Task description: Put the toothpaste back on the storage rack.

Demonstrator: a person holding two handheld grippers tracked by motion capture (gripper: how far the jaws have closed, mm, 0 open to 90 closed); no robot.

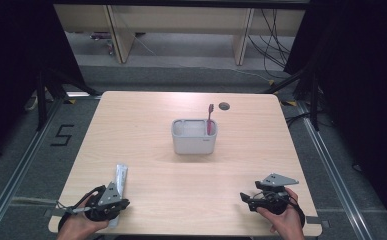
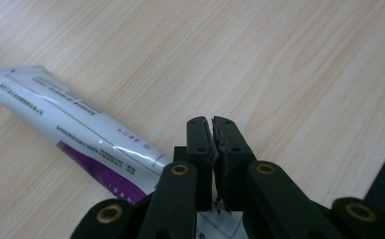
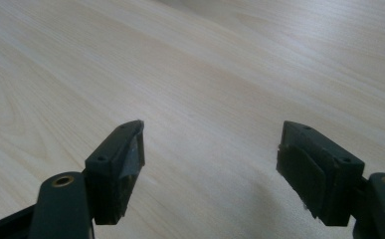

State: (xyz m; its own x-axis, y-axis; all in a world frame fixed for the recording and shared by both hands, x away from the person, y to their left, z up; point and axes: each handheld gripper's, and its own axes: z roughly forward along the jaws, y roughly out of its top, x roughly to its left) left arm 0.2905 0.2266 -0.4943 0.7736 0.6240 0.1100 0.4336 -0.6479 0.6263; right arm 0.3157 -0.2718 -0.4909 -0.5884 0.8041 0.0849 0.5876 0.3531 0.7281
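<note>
Resting near the table's [image 1: 146, 107] front edge, at about seven o'clock from the bin [image 1: 194, 136], the left gripper [image 2: 213, 121] has its jaws pressed nearly together with nothing between them. The tube [image 2: 75, 132] lies flat on the wood just beside it, at about ten o'clock from the jaw tips in the left gripper view, apart from the pads. The right gripper [image 3: 211, 149], at about five o'clock from the bin, has its jaws spread wide over bare wood, empty. A red toothbrush [image 1: 210, 118] stands upright in the bin's right end. The likely work is lifting the tube into the bin. The risk is that jaws this close together would push against the tube and slide it rather than straddle it; they need to widen first. The tube looks smooth and flattened, so a pinch near its thin end could slip or let it droop. Carried carelessly, it could knock the toothbrush or catch the bin's rim.
</note>
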